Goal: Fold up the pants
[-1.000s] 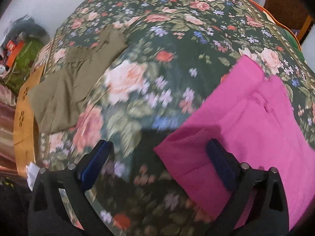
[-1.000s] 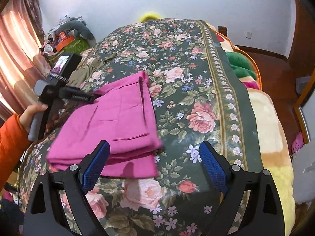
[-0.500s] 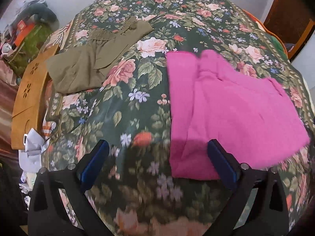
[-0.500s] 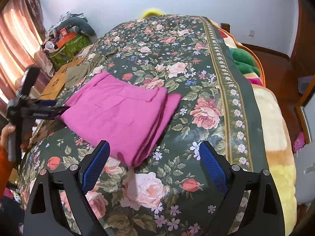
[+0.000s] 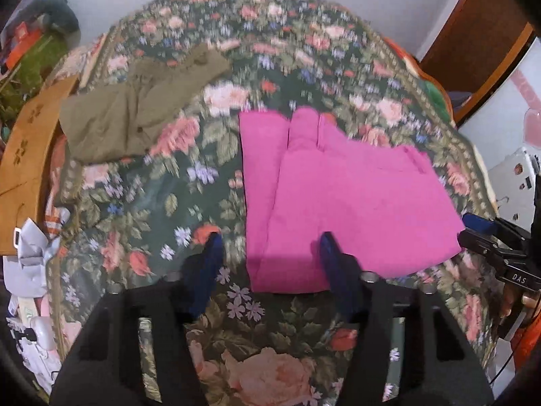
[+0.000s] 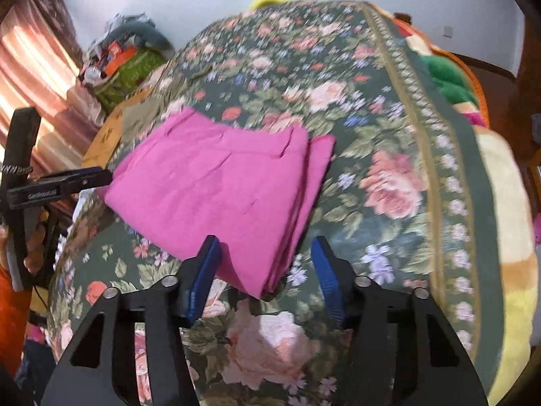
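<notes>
Folded pink pants (image 5: pixel 341 196) lie flat on the floral bedspread (image 5: pixel 189 203). My left gripper (image 5: pixel 270 264) hovers over their near edge. Its jaws are closing, and the cloth seen between them lies below on the bed, untouched by the pads. My right gripper (image 6: pixel 265 270) hangs over the pants' (image 6: pixel 216 182) near corner, its jaws also closing with no grip on the cloth. Each view catches the other gripper at its side: the right gripper (image 5: pixel 490 237) and the left gripper (image 6: pixel 61 186) flank the pants.
Crumpled olive pants (image 5: pixel 135 111) lie at the bed's far left. A wooden board (image 5: pixel 23 142) runs along the left side, with a clutter pile (image 6: pixel 125 57) behind it. Green and yellow blankets (image 6: pixel 446 77) line the right edge.
The pink pants went from raised and rumpled to lying flat. My left gripper drew back and up from them. Both pairs of jaws have narrowed.
</notes>
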Tool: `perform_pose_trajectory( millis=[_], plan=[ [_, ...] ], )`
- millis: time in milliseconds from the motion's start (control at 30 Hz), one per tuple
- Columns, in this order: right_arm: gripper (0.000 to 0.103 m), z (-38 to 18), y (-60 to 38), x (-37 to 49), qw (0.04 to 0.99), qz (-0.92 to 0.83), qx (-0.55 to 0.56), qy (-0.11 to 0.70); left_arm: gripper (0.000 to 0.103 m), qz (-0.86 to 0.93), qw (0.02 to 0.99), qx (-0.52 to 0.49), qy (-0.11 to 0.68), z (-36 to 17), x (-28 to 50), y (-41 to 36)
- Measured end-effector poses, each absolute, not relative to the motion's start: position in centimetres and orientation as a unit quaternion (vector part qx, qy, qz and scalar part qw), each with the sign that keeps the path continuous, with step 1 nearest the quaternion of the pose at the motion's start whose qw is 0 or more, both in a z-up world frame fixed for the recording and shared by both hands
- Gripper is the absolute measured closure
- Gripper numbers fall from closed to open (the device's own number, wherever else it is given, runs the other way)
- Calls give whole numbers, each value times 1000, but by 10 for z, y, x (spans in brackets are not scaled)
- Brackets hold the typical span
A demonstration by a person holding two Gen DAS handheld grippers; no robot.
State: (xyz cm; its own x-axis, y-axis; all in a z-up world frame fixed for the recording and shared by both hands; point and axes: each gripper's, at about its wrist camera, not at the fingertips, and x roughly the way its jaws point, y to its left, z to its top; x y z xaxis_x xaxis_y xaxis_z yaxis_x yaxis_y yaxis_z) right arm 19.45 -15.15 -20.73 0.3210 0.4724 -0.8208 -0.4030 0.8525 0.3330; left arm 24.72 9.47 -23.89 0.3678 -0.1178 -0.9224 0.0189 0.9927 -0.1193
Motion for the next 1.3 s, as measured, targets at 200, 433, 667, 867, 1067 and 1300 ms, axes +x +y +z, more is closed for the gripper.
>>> perform_pose_trajectory(
  millis=[200,433,667,867,1067,1300],
  plan=[
    [76,-214,-146,191,802,293,27,520,79,-48,824,-73,559,-254,238,104],
    [98,-221,-142,185,806,281,-27,520,85,-30,833,-48,550,-258,225,105],
    [97,-215,-149,186,807,274,-26,523,85,-18,834,-25,551,-254,225,102],
    [68,-192,-158,194,831,255,-35,493,84,-4,846,14,534,-235,229,100],
    [55,-178,-159,218,851,239,-24,466,71,-7,854,-2,520,-218,255,102],
    [55,-185,-145,249,845,247,-19,474,53,-32,864,14,503,-209,293,78]
  ],
)
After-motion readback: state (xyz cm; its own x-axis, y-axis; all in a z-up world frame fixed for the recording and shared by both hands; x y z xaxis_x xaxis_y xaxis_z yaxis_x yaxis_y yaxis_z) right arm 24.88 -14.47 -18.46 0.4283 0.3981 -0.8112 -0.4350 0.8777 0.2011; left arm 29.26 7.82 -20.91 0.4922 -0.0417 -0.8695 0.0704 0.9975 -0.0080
